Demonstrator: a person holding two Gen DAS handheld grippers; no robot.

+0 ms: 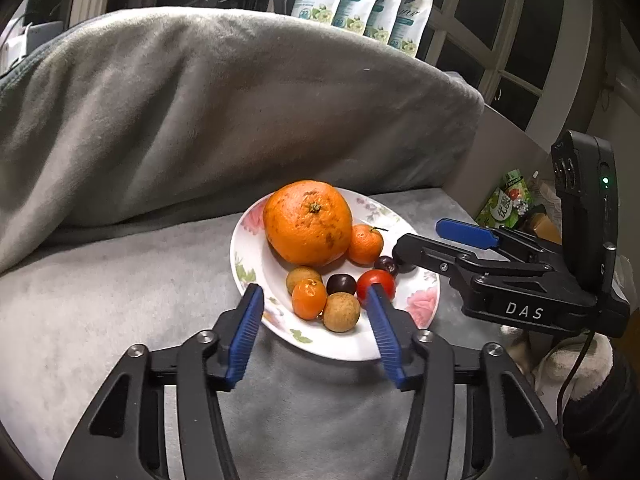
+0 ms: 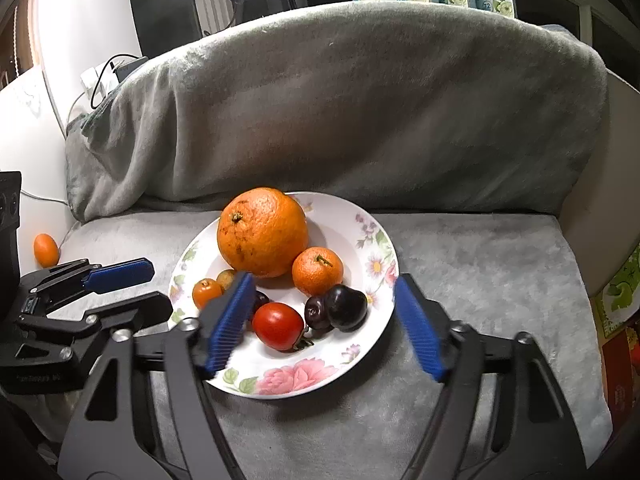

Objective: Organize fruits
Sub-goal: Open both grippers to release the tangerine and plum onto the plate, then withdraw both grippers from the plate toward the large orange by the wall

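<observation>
A white floral plate (image 1: pixel 237 248) (image 2: pixel 348 220) sits on a grey blanket-covered seat. It carries a big orange (image 1: pixel 308 222) (image 2: pixel 262 232), a small tangerine (image 1: pixel 365 244) (image 2: pixel 318 270), a kumquat (image 1: pixel 309 298) (image 2: pixel 207 292), two brown longans (image 1: pixel 341 312), a red tomato (image 1: pixel 376 282) (image 2: pixel 278 326) and dark cherries (image 1: pixel 341 284) (image 2: pixel 346 306). My left gripper (image 1: pixel 314 294) (image 2: pixel 160 288) hovers open over the plate's near-left rim, holding nothing. My right gripper (image 2: pixel 323 280) (image 1: pixel 420 236) is open wider over the plate's near-right side, with the tomato and cherries below its gap, none gripped.
A loose kumquat (image 2: pixel 46 250) lies off the plate at the seat's far left. The blanket-draped backrest (image 2: pixel 360 120) rises right behind the plate. Floral packets (image 1: pixel 360 0) stand behind it. Green and red boxes (image 2: pixel 620 312) crowd the right side.
</observation>
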